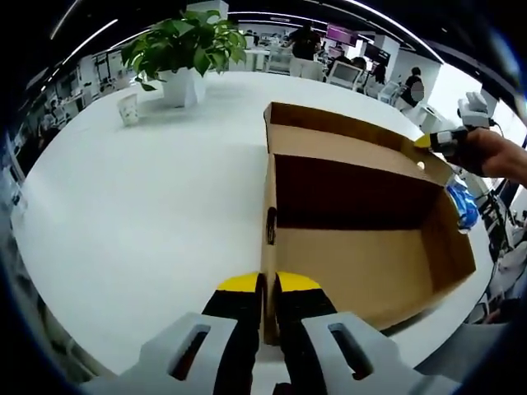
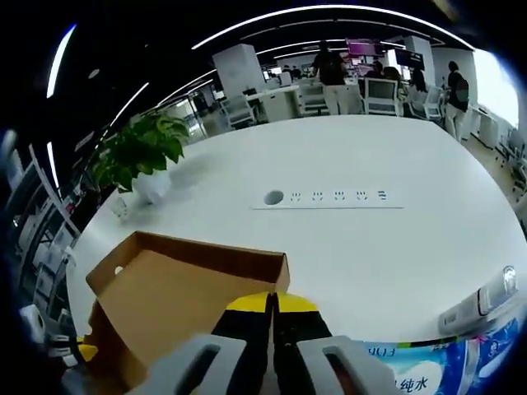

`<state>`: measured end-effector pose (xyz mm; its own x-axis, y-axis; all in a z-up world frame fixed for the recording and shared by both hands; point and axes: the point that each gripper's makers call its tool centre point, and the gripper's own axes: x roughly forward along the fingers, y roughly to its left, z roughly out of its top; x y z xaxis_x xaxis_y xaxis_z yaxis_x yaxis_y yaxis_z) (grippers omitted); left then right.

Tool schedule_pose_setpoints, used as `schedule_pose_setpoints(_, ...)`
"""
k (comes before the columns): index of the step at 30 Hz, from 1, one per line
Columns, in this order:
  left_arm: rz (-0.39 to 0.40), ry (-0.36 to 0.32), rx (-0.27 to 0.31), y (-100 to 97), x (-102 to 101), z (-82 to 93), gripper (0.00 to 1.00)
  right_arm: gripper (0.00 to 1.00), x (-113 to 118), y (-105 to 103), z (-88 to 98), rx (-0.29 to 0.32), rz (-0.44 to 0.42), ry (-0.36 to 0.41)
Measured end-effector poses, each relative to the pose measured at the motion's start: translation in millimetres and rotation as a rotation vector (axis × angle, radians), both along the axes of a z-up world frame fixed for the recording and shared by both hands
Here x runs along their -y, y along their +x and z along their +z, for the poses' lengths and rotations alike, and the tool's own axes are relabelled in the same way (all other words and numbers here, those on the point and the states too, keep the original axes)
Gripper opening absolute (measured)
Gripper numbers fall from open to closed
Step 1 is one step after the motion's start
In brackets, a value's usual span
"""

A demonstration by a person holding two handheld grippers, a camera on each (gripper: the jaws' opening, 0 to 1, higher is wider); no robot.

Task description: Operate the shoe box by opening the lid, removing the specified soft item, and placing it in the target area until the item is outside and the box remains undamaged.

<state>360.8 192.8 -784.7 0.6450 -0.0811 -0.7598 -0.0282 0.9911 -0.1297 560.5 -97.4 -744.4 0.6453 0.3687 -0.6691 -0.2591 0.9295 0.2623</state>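
A brown cardboard shoe box [image 1: 354, 263] lies open on the white table [image 1: 148, 206], showing its bare cardboard floor. My left gripper [image 1: 268, 284] is shut on the box's near left wall, one jaw on each side. The lid [image 1: 346, 148] stands raised at the far side. My right gripper [image 1: 436, 140], held by a hand, pinches the lid's right corner. In the right gripper view, my right gripper [image 2: 272, 300] is shut on the edge of the lid [image 2: 173, 288]. A soft blue and white packet [image 1: 464, 206] lies on the table outside the box, beside its right wall, and the packet [image 2: 420, 370] is printed with text.
A potted plant [image 1: 185, 45] and a paper cup [image 1: 128, 107] stand at the table's far left. A socket strip [image 2: 329, 197] is set into the table's middle. A white device [image 2: 486, 300] lies near the packet. People and office chairs are beyond the table.
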Motion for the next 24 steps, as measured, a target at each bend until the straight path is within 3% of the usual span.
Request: schedule_pose_setpoints(24, 0.014, -0.012, -0.002, 3.5, 0.1, -2.5, 0.03, 0.00, 0.8, -4.1, 35.6, 0.082, 0.033, 0.024)
